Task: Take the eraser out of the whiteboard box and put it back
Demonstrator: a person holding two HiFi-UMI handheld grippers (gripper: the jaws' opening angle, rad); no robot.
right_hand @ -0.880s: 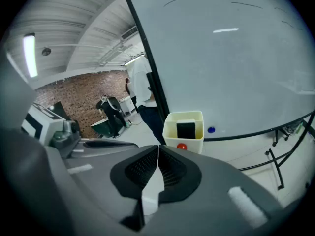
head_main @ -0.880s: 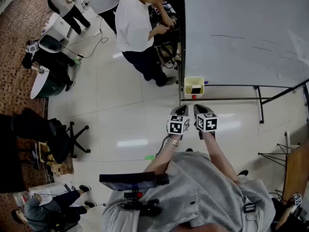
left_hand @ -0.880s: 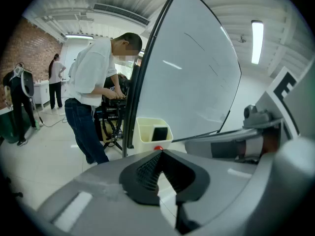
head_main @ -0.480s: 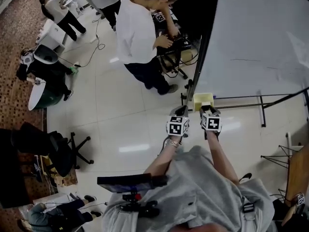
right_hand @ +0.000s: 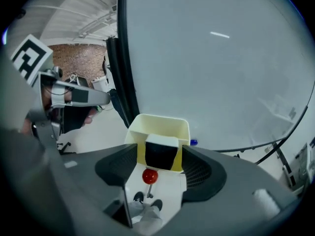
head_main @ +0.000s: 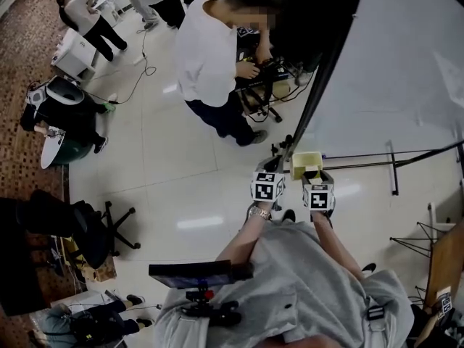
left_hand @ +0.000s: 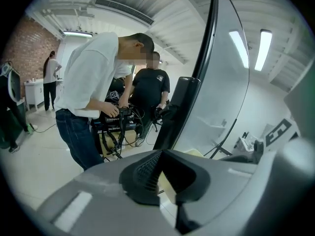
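The pale yellow whiteboard box [right_hand: 158,128] hangs on the lower rail of the whiteboard [right_hand: 211,63]. In it stands the eraser [right_hand: 161,152], black with a white top. My right gripper [right_hand: 158,167] is open just in front of the box, its pads on either side of the eraser's lower part and apart from it. In the head view the box [head_main: 305,163] lies right ahead of the right gripper [head_main: 314,177]. My left gripper [head_main: 273,167] hovers left of the box by the board's dark edge. Its jaw tips meet with nothing between them [left_hand: 162,154].
A red knob [right_hand: 150,175] sticks out below the box and a blue cap [right_hand: 194,142] shows at its right. A person in a white shirt [head_main: 210,56] bends over an equipment stand [head_main: 257,85] left of the board. The board's stand legs [head_main: 395,169] run along the floor.
Both grippers have come closer to the whiteboard box. The right gripper now sits at the box's front with the eraser between its open jaws.
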